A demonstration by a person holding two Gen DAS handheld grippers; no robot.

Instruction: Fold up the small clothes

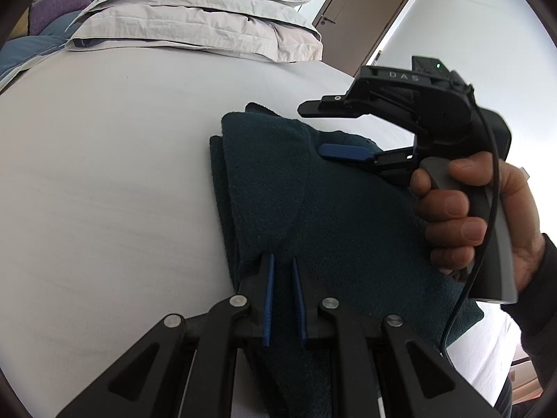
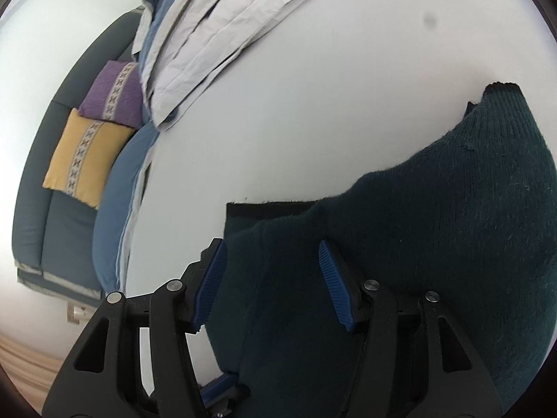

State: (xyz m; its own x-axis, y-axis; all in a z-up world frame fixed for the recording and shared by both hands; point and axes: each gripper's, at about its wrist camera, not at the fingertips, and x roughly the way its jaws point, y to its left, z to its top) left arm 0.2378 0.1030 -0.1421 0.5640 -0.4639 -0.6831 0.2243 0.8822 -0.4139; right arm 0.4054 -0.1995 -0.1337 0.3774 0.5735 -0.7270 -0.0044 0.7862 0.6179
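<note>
A dark teal knitted garment [image 1: 313, 216] lies partly folded on the white bed sheet [image 1: 104, 174]. My left gripper [image 1: 282, 271] is at its near edge, with the blue pads almost together and pinching a ridge of the knit. My right gripper [image 1: 312, 129] hovers over the garment's far right part, held by a person's hand [image 1: 463, 216]. In the right wrist view my right gripper [image 2: 271, 244] stands open above the garment [image 2: 435, 226]. Fabric lies under the gap, and the pads do not press on it. A folded flap ends in a ribbed edge [image 2: 501, 88].
Stacked grey and blue pillows [image 1: 195, 24] lie at the head of the bed, with a brown door [image 1: 362, 17] behind them. Beside the bed stands a grey-blue sofa [image 2: 34, 191] with a purple cushion [image 2: 111, 94] and a yellow cushion [image 2: 83, 153]. White sheet stretches left of the garment.
</note>
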